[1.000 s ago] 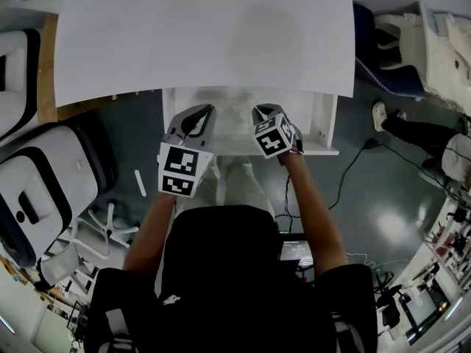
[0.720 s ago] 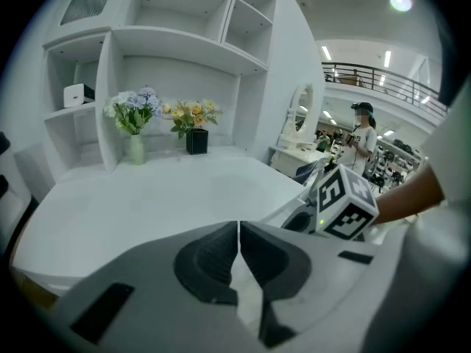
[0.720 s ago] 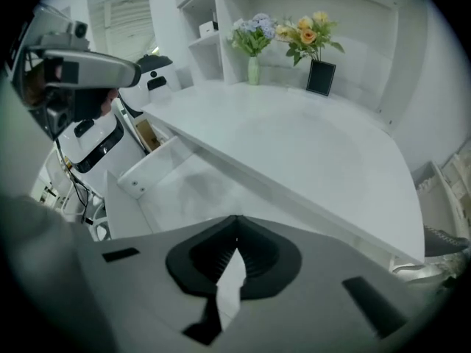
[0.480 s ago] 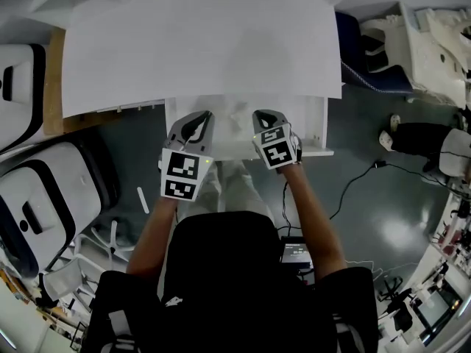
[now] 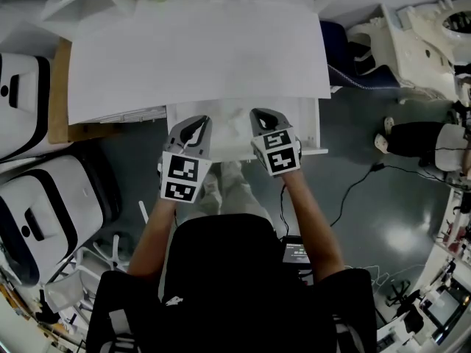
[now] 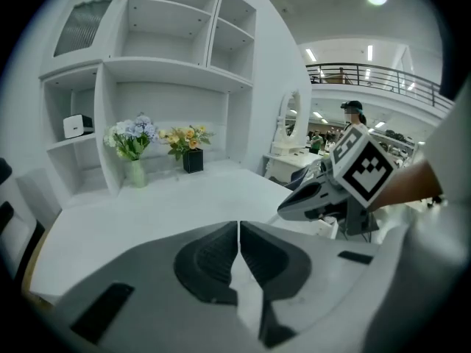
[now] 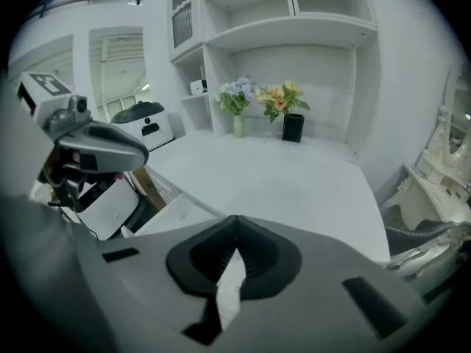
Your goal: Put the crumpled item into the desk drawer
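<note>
Pale crumpled item lies in open drawer under counter edge, between both grippers; outline too blurred to tell long axis. Left gripper clenched, empty. Right gripper clenched, empty.

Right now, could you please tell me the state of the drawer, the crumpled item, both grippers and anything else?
Desk drawer: pulled open below the desk top.
Crumpled item: lying loose inside the drawer.
Left gripper: fingers shut, nothing between them.
Right gripper: fingers shut at the tips.
Vase of flowers: upright on the desk.
</note>
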`<state>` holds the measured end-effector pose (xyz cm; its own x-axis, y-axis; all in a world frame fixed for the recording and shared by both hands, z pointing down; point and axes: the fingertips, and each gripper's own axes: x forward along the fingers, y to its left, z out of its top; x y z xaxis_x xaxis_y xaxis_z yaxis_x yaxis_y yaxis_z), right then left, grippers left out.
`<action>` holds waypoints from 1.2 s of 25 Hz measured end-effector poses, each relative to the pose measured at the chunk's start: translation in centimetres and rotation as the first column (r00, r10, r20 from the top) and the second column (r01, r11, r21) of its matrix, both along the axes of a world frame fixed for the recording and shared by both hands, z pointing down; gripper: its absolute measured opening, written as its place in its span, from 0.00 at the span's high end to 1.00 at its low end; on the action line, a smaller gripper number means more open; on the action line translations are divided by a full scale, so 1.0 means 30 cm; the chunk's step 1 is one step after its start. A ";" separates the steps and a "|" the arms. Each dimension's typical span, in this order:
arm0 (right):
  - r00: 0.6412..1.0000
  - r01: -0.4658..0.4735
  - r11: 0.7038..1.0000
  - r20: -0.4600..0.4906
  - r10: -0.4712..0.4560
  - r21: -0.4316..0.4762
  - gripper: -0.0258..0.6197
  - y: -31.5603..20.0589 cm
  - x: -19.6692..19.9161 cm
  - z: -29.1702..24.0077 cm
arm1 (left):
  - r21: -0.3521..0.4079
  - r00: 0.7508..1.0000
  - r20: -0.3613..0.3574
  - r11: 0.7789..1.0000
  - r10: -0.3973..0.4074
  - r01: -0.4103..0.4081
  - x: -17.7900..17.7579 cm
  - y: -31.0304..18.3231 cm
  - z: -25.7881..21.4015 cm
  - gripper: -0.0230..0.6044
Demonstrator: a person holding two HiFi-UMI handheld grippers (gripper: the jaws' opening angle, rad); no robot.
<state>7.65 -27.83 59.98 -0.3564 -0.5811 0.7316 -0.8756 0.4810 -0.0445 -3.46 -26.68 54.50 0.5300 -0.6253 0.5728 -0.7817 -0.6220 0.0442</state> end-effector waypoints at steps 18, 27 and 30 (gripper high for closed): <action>0.999 -0.045 0.975 0.039 0.037 0.219 0.97 0.051 -0.050 -0.370 | 0.163 0.998 -0.056 0.987 0.009 0.000 -0.070 0.014 -0.302 0.95; 0.996 -0.074 0.940 0.063 0.056 0.333 0.97 0.117 -0.097 -0.574 | 0.246 0.996 -0.079 0.969 0.027 -0.007 -0.116 0.075 -0.449 0.95; 0.996 -0.079 0.925 0.071 0.056 0.372 0.97 0.145 -0.117 -0.636 | 0.276 0.996 -0.089 0.961 0.029 -0.004 -0.138 0.101 -0.499 0.95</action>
<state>4.14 -23.49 40.89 -0.3417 -0.8325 0.4361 -0.9078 0.4124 0.0758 -7.59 -23.65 39.52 0.5835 -0.7426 0.3287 -0.7719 -0.6329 -0.0595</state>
